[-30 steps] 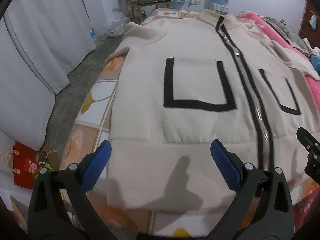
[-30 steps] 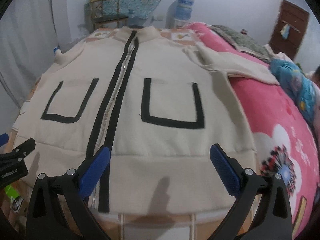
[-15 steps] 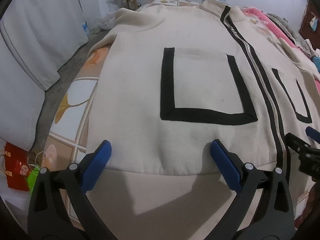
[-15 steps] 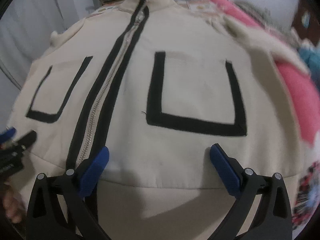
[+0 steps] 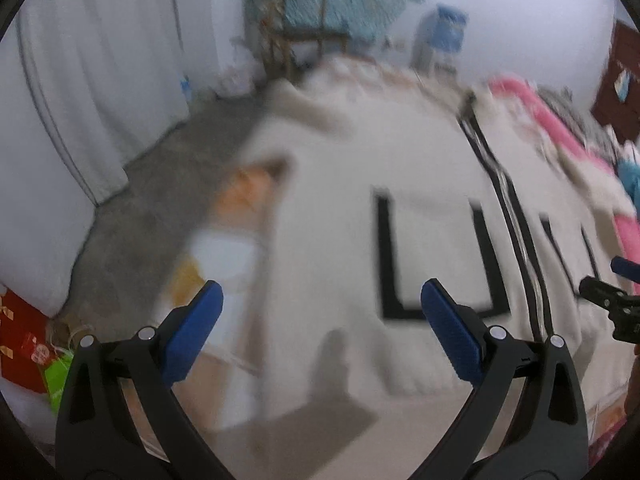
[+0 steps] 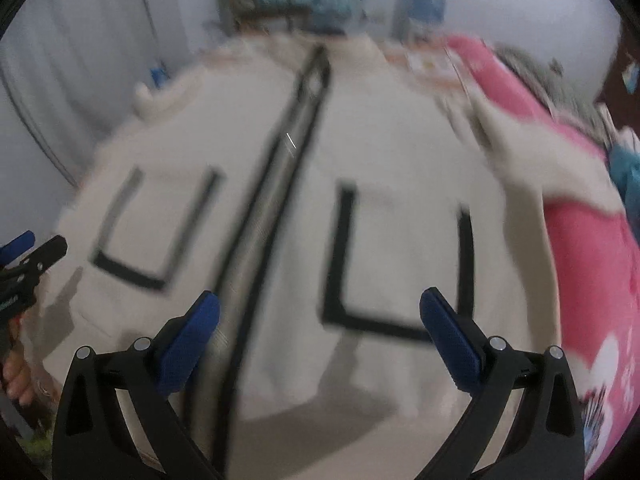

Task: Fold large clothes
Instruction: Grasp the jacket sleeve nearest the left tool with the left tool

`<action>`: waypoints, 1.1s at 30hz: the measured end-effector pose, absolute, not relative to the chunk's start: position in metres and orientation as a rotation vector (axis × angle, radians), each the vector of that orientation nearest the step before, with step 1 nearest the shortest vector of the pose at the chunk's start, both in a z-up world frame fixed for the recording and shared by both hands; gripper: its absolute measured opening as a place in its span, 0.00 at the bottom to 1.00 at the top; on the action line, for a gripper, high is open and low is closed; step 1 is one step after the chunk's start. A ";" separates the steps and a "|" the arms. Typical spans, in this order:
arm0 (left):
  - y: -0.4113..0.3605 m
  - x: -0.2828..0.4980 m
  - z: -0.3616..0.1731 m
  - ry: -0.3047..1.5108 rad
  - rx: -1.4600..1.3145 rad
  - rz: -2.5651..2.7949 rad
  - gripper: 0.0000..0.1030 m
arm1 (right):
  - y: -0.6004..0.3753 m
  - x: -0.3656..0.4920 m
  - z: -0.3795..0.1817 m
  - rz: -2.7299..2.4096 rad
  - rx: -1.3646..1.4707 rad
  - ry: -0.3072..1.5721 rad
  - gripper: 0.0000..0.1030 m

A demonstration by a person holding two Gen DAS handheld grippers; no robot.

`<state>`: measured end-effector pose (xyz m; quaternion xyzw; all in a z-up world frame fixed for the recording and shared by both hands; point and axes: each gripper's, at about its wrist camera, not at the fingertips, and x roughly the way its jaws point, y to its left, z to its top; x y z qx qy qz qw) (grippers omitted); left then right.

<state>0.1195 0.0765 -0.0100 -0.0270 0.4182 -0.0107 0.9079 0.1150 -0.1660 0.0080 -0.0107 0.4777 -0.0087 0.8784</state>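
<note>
Blue-padded left gripper (image 5: 322, 312) and right gripper (image 6: 320, 316) both gape wide, holding nothing, above the hem of the cream zip jacket (image 6: 400, 168) spread flat on the bed (image 5: 236, 200); beyond stands a wooden chair (image 5: 296, 44).

We see a cream jacket (image 6: 400, 160) of soft, matt, fleecy cloth, its pockets edged in flat black fabric trim (image 6: 340, 264). Down its front runs a zipper (image 5: 516, 232) with a pale metallic sheen between black tape. Our left gripper (image 5: 320, 316) and right gripper (image 6: 318, 316) are matt black plastic with small shiny metal rivets, and their fingers (image 6: 450, 338) carry blue pads with a finely ribbed, rubbery look. The blanket (image 6: 588, 264) beside the jacket is pink plush cloth, matt. The curtain (image 5: 92, 92) is thin white cloth hanging in folds. The chair (image 5: 296, 36) looks like bare wood, though blur hides its finish. The floor (image 5: 160, 204) appears grey, dull and rough.
</note>
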 end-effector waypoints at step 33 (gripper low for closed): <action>0.289 0.319 -0.277 1.314 -1.801 -0.120 0.22 | -0.085 0.197 -0.027 0.126 -0.153 0.992 0.91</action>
